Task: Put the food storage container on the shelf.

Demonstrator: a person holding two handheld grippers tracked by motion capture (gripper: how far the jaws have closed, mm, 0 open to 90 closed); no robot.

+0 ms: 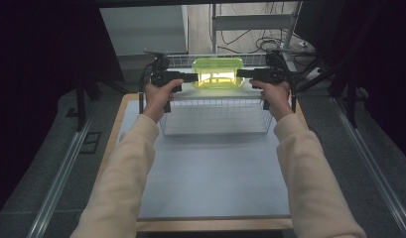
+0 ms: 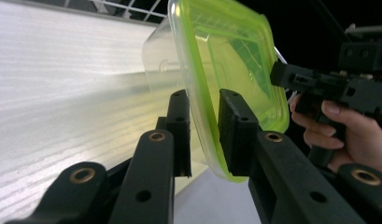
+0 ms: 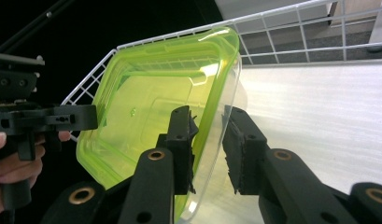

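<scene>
From above, the left tongs [image 1: 189, 77] and right tongs [image 1: 244, 74] hold a clear box with a green lid [image 1: 218, 73] between them, above the far side of a wire basket [image 1: 215, 119] on the worktop [image 1: 210, 173].

In the left gripper view, the jaws clench the box's edge [image 2: 212, 93].

In the right gripper view, the jaws clench its opposite edge [image 3: 212, 116].

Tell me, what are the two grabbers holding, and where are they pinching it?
Both hold the clear box with the green lid above the wire basket. The left gripper pinches its lid rim on one side; the right gripper straddles the opposite rim.
</scene>
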